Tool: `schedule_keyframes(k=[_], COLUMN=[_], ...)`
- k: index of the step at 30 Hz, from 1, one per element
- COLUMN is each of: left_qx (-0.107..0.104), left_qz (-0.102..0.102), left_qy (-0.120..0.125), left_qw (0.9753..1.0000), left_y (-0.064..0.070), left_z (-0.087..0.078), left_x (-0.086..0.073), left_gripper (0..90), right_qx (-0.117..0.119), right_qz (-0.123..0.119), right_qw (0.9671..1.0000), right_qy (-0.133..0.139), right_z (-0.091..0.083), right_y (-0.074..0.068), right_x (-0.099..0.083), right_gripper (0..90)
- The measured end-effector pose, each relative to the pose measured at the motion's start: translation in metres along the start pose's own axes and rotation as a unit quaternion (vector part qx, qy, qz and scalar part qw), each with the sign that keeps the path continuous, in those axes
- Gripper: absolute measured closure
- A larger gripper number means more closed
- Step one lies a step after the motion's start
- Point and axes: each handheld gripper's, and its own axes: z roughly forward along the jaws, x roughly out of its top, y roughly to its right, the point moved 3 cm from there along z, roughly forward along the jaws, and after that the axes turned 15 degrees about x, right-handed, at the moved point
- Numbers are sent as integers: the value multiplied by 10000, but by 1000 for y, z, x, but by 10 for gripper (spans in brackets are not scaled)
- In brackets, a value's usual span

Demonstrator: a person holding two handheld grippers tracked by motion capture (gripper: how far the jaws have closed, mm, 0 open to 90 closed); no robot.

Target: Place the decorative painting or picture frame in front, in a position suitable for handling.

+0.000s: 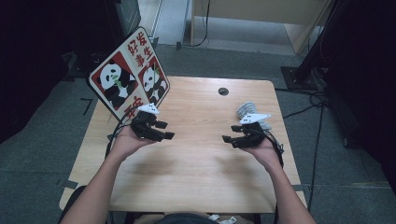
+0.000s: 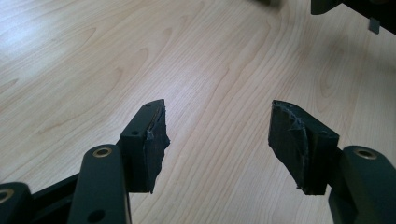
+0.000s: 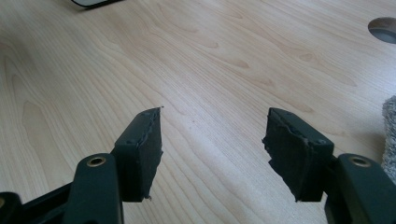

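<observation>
A person holds a black two-jaw gripper in each hand over a light wooden table [image 1: 196, 158]. The left gripper [image 1: 166, 130] hovers at the table's left side, pointing right, and its jaws stand wide apart with nothing between them [image 2: 219, 135]. My right gripper [image 1: 229, 134] hovers at the right side, pointing left, also open and empty [image 3: 215, 142]. A grey-white folded cloth [image 1: 246, 110] lies just behind the right hand; its edge shows in the right gripper view [image 3: 390, 135].
A tilted board with two pandas and red characters [image 1: 129, 74] stands at the table's back left corner, close behind the left gripper. A round cable hole [image 1: 223, 91] sits near the back edge [image 3: 384, 29]. A dark stand base [image 1: 303, 74] is on the floor at right.
</observation>
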Motion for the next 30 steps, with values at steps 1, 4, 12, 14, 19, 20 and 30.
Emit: schedule_keyframes(k=[1, 4, 12, 14, 19, 20, 30], left_qx=[-4, -3, 9, 46, 67, 58, 135], left_qz=[1, 0, -20, -24, -146, -145, -325], left_qy=[2, -3, -8, -1, 45, 35, 146], left_qw=[10000, 10000, 10000, 10000, 9999, 9999, 9993], left_y=[0, -1, -4, -4, -10, -10, -23], left_z=[-1, -4, -19, -21, -30, -31, -49], left_x=[0, -1, -6, -6, -11, -12, -20], left_gripper=[373, 377, 378, 378, 380, 382, 394], right_qx=[-9, -21, -18, -34, -77, -83, -132], right_qz=[3, 12, -32, -45, -107, -120, -105], right_qw=[10000, 10000, 10000, 10000, 9998, 9998, 9997], right_qy=[-8, -50, -46, -49, -119, -128, -164], right_z=[0, 0, -1, -1, 0, 0, -1], right_y=[0, 0, 1, 1, 2, 2, 4], right_x=[0, -1, 1, 1, 2, 2, 2], right_gripper=[370, 370, 370, 370, 368, 367, 366])
